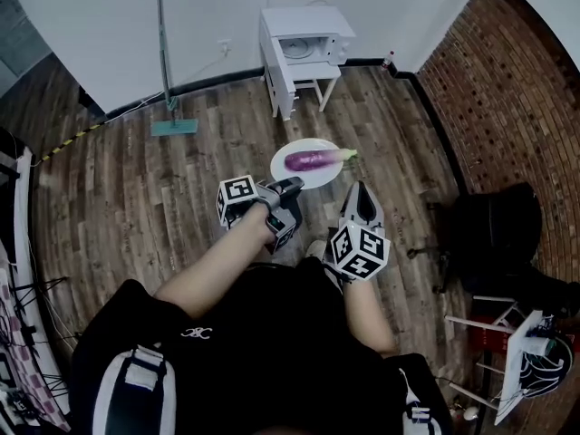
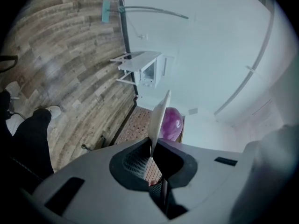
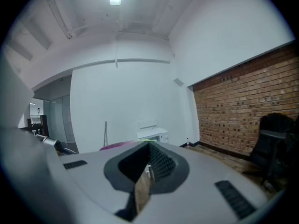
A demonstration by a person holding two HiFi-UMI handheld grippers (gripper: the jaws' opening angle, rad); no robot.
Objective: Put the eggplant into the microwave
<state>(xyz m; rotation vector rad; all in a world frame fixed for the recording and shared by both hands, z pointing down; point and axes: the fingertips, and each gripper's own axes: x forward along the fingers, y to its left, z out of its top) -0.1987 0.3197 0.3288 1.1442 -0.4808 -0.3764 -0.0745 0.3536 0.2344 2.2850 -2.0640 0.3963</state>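
Eggplant [image 1: 314,159], long axis crosswise, lying on white plate [image 1: 288,175] ahead of both grippers; left gripper [image 1: 294,186] pinching plate's near rim, right gripper [image 1: 360,188] pressed together, empty, just beside; microwave [image 1: 313,46] well beyond.

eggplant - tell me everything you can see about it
The eggplant is slim, glossy and purple with a pale green stem end, and it looks smooth and whole. It lies on its side across a round white plate, with its stem end at the rim away from the left gripper. Only the plate touches it. That gripper is clamped on the plate's rim, not on the eggplant. The plate is held above the wood floor, well short of the white microwave.
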